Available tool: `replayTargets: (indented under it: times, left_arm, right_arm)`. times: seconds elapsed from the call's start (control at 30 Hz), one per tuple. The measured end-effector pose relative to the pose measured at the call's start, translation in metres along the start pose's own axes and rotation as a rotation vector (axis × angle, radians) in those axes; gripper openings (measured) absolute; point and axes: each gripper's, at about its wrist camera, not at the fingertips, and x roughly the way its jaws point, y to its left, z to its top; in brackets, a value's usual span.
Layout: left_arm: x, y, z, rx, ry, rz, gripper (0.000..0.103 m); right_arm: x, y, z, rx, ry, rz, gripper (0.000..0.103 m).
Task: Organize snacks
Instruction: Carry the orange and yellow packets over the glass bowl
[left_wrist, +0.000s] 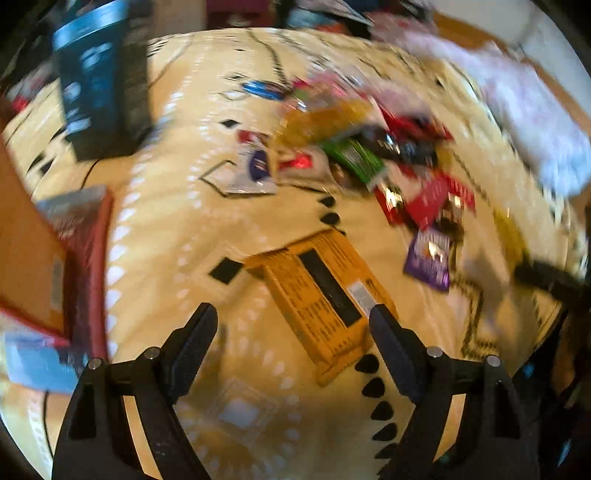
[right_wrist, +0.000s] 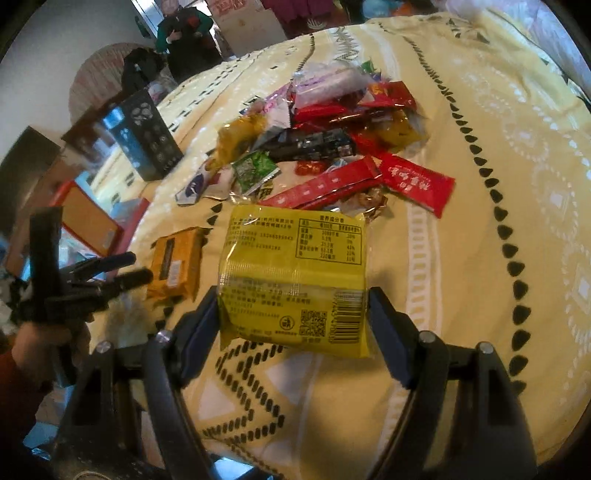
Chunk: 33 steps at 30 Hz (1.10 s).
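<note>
My right gripper (right_wrist: 291, 310) is shut on a yellow snack packet (right_wrist: 295, 273) and holds it above the patterned cloth (right_wrist: 480, 221). My left gripper (left_wrist: 295, 321) is open and empty over an orange snack packet (left_wrist: 321, 291), which lies flat on the cloth; its right finger overlaps the packet's edge. The orange packet (right_wrist: 175, 262) and the left gripper (right_wrist: 122, 267) also show in the right wrist view. A pile of mixed snack wrappers (right_wrist: 332, 140) lies further back, and also shows in the left wrist view (left_wrist: 369, 147).
A dark box (right_wrist: 147, 136) stands upright at the far left of the cloth, also in the left wrist view (left_wrist: 99, 85). An orange and red box (right_wrist: 88, 218) sits off the left edge. A person (right_wrist: 184, 37) stands in the background.
</note>
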Motion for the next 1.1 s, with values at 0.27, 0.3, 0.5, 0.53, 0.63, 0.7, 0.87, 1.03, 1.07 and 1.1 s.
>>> replayTargets:
  times: [0.27,0.3,0.5,0.53,0.63,0.7,0.87,1.03,1.07,1.1]
  left_arm:
    - [0.017,-0.025,0.004,-0.094,-0.039,0.025,0.092]
    - [0.022,-0.029,0.007,-0.089,-0.042,0.044,0.092]
    - [0.049,-0.037,0.004,-0.040,-0.022,0.117,0.083]
    - [0.047,-0.039,0.003,-0.019,-0.026,0.120,0.081]
    - [0.033,-0.039,0.001,-0.001,-0.051,0.079,0.080]
    - [0.017,-0.040,0.001,0.011,-0.083,0.062,0.079]
    - [-0.045,-0.046,0.019,0.063,-0.217,0.049,0.078]
    - [-0.115,-0.027,0.037,0.048,-0.343,0.065,0.078]
    - [-0.127,-0.022,0.038,0.042,-0.362,0.068,0.078]
    - [-0.140,-0.016,0.041,0.036,-0.380,0.075,0.078]
  right_arm:
    - [0.002,0.002,-0.002,0.003,-0.011,0.039,0.078]
    - [0.002,0.002,-0.002,0.003,-0.011,0.042,0.078]
    - [0.002,0.002,-0.004,0.011,-0.016,0.057,0.078]
    - [0.001,0.003,-0.004,0.011,-0.018,0.058,0.078]
    - [-0.001,0.009,-0.003,0.004,-0.034,0.065,0.078]
    - [-0.002,0.013,-0.001,0.000,-0.041,0.066,0.078]
    - [-0.012,0.032,0.011,-0.043,-0.080,0.051,0.078]
    - [-0.028,0.067,0.036,-0.117,-0.129,0.053,0.078]
    - [-0.034,0.080,0.044,-0.145,-0.146,0.056,0.078]
    - [-0.039,0.090,0.051,-0.167,-0.159,0.060,0.078]
